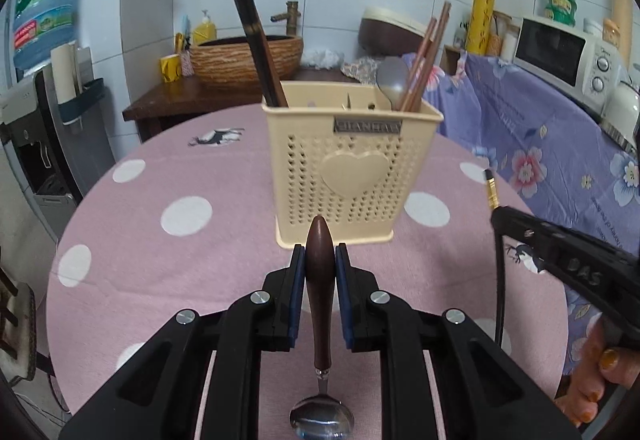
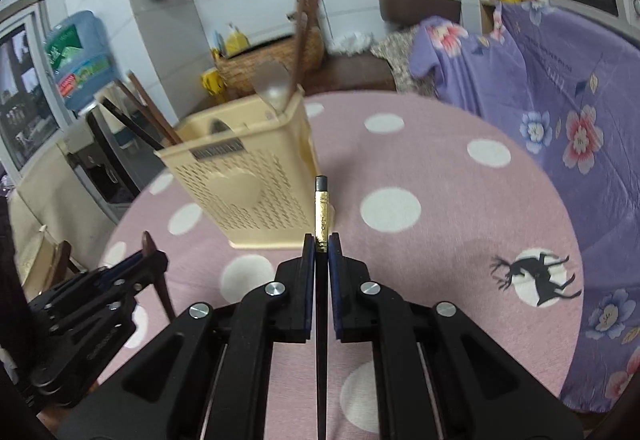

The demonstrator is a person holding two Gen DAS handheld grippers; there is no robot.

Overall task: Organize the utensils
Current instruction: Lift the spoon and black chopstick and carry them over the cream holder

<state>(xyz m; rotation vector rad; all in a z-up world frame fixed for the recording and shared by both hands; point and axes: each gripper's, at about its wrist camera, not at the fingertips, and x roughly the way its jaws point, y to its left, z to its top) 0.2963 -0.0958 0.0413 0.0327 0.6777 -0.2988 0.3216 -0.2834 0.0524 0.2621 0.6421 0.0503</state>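
A cream perforated utensil holder (image 1: 346,168) with a heart on its front stands on the pink dotted round table (image 1: 168,272); it also shows in the right wrist view (image 2: 248,188). It holds dark chopsticks (image 1: 256,44), reddish chopsticks (image 1: 424,60) and a grey spoon (image 1: 392,78). My left gripper (image 1: 320,260) is shut on a spoon with a brown wooden handle (image 1: 320,280), bowl toward the camera, just in front of the holder. My right gripper (image 2: 321,244) is shut on a black chopstick with a gold band (image 2: 321,216), right of the holder.
A counter draped in purple floral cloth (image 1: 540,144) with a microwave (image 1: 560,52) runs along the right. Behind the table stand a woven basin (image 1: 248,56) on a wooden stand and a water dispenser (image 1: 40,20) at the left. A chair (image 2: 44,260) sits at the table's left edge.
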